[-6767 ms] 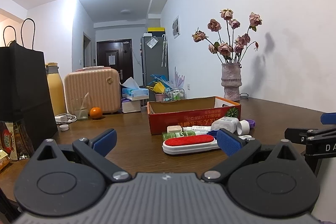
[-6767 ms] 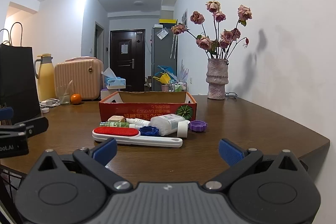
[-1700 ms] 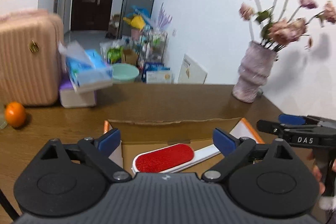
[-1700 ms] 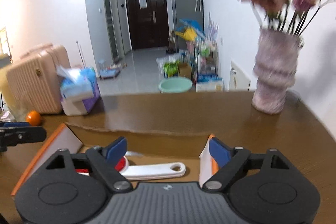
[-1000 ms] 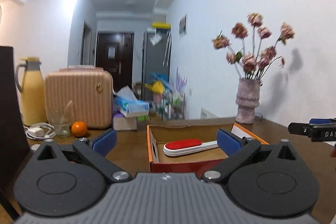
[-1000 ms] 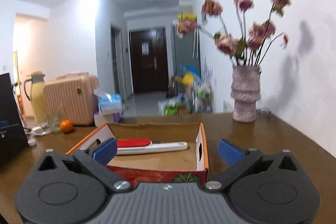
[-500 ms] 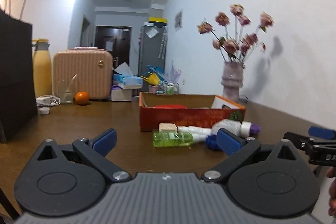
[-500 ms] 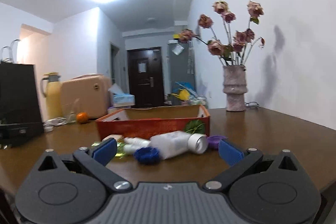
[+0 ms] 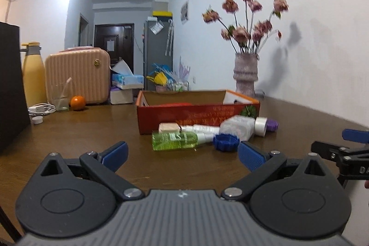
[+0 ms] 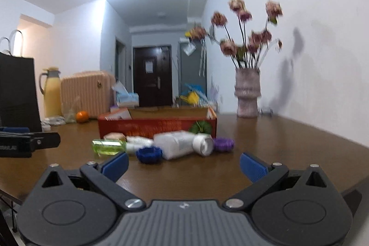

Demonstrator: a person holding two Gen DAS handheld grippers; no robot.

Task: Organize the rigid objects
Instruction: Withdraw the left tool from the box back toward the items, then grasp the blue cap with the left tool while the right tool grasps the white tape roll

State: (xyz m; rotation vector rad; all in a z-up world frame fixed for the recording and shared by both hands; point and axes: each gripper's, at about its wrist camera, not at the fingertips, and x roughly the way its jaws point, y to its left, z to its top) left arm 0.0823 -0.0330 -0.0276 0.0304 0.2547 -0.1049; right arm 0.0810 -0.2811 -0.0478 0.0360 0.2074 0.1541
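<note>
Left hand-held gripper [image 9: 182,150] spread wide, empty, blue ribbed pads clear of the glossy brown wooden desk [image 9: 92,137]. Right hand-held gripper [image 10: 183,161] likewise wide apart, holding nothing. Ahead, a clear green plastic bottle [image 9: 174,140] lying flat, dark blue ridged round cap [image 9: 225,142] beside it, white plastic bottle [image 10: 178,145] on its side, purple ridged cap [image 10: 223,144], beige soap-like block [image 9: 169,127]. All just in front of the red open cardboard box [image 9: 196,117].
</note>
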